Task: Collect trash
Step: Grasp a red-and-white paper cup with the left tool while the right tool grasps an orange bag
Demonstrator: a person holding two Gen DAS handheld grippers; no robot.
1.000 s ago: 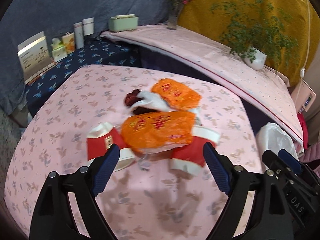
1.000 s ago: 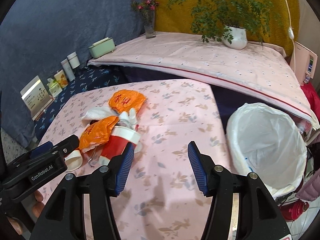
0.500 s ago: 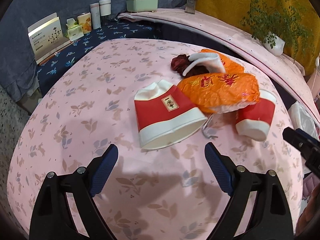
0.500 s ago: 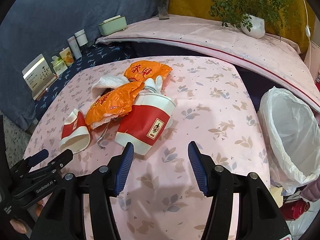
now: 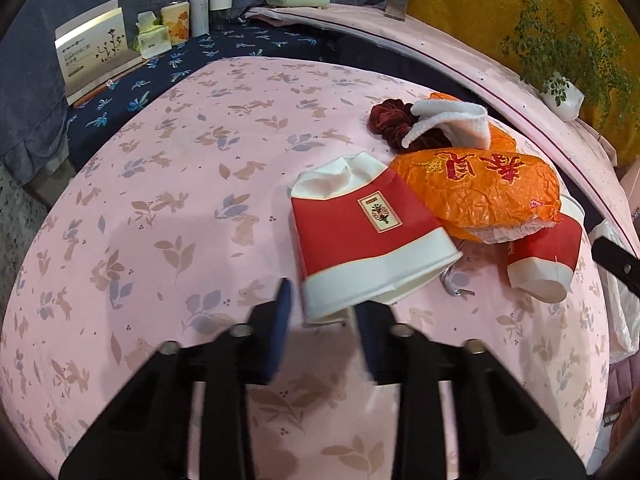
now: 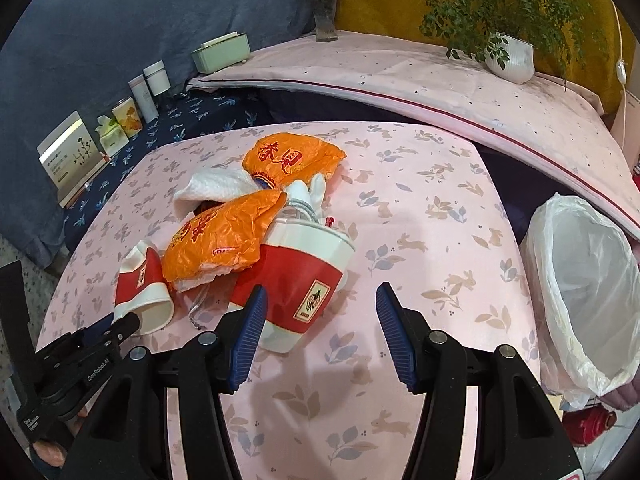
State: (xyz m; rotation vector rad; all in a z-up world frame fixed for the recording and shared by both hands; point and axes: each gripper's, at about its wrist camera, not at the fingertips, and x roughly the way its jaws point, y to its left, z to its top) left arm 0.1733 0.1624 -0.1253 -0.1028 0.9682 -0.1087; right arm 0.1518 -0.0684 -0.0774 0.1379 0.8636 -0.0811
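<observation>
Your left gripper [image 5: 320, 312] clamps 1 cup's [image 5: 360, 236] rim; your right gripper [image 6: 318, 330] gapes; bin bag [image 6: 580, 280] looks empty; all trash remains.

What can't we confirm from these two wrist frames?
- Left gripper contact: left wrist view is motion-blurred; the red paper cup's rim covers one finger, so the grip is unconfirmed.
- Dark red item: largely under the white cloth; identity unclear.
- Bin bag contents: right wrist view shows only the inner wall; bottom hidden.
- Second cup: partly under the orange wrapper.
</observation>
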